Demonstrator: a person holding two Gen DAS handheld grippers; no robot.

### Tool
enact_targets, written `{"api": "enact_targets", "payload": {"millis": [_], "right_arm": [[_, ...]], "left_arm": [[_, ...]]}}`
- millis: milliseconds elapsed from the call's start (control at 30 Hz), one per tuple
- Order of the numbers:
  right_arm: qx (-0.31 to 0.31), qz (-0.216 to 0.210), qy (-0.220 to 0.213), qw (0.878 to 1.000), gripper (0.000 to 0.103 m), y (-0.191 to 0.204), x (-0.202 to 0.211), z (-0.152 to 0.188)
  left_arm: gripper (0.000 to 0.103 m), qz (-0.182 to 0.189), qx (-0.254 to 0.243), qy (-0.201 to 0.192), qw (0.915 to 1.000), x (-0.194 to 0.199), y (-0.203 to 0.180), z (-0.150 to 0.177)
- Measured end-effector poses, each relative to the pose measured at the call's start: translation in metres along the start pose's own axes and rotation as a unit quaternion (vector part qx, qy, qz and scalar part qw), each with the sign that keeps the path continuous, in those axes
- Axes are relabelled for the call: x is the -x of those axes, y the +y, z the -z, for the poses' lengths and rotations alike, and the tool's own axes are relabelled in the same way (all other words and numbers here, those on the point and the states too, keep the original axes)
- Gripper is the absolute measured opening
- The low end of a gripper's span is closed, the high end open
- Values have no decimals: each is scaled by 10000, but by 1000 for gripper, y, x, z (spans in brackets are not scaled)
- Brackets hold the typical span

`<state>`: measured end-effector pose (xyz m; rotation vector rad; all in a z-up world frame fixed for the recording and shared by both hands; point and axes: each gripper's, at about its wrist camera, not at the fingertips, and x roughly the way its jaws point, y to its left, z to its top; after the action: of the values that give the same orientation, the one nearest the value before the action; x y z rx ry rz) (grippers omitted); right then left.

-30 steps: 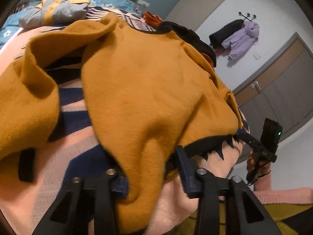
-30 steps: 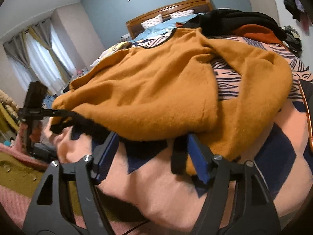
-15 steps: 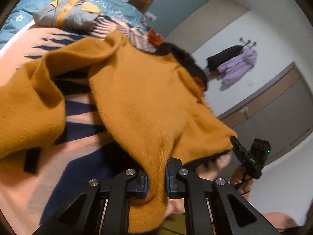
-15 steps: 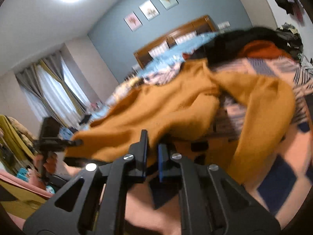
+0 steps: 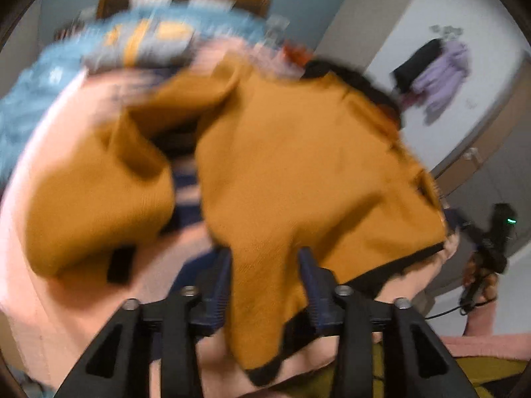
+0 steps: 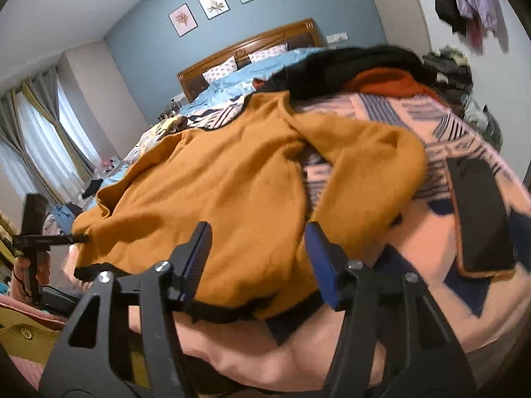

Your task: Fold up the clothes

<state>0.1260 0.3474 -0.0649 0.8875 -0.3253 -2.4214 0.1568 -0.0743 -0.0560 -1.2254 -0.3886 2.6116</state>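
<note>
I see the mustard sweater [image 6: 232,182] spread across the pink patterned blanket [image 6: 415,232] at the near end of the bed, black-trimmed hem toward me. It looks thick, soft and floppy, so I expect it to sag and bunch rather than slide. My left gripper [image 5: 265,275] is opening with the near hem corner draped between its jaws; my right gripper [image 6: 259,248] is opening too, hem lying between its jaws. I'd grip through the hem band at both corners.
</note>
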Motion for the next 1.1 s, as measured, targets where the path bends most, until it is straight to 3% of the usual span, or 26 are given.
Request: {"api": "enact_targets", "payload": {"millis": [67,167,333,500,600,700,767,800,867,933,1000,1100], "right_arm": [[-103,-298,106,9994,60,-7,-7,4],[-104,-538,264,9981,60,-10,-17,8],[-272,-914,160,9953,60,-10,-18,7],[-590,-1149,96,9916,60,-15,-20,1],[-674,-1259,78,9897,60,-16,-20,-2],[-735,-1408,49,9873,61,-20,-20,-3],[-780,-1437,61,9865,63,-23,-21,-3],[-830,-1456,87,9858,63,-26,-22,-2],[-883,-1471,123,9851,63,-30,-23,0],[-906,-1496,161,9845,63,-33,-24,2],[-901,-1580,196,9831,64,-35,-25,5],[-777,-1748,300,9811,64,-30,-30,8]], "left_arm": [[79,205,-708,-262,9969,13,-27,0],[81,567,-1744,-440,9821,19,-75,-4],[81,1071,-3001,13,9479,-36,-167,-2],[80,1478,-3538,454,9225,-93,-215,-1],[78,1435,-3688,604,9164,-116,-231,2],[66,1245,-3848,633,9124,-135,-243,4],[41,1068,-3865,693,9135,-148,-246,5],[34,1028,-3797,760,9162,-154,-245,3],[18,1277,-3239,941,9327,-161,-231,-11],[10,1520,-2700,1026,9452,-163,-216,-26],[10,1690,-2101,1050,9572,-164,-194,-42],[10,1722,-1697,1032,9648,-163,-175,-52]]}}
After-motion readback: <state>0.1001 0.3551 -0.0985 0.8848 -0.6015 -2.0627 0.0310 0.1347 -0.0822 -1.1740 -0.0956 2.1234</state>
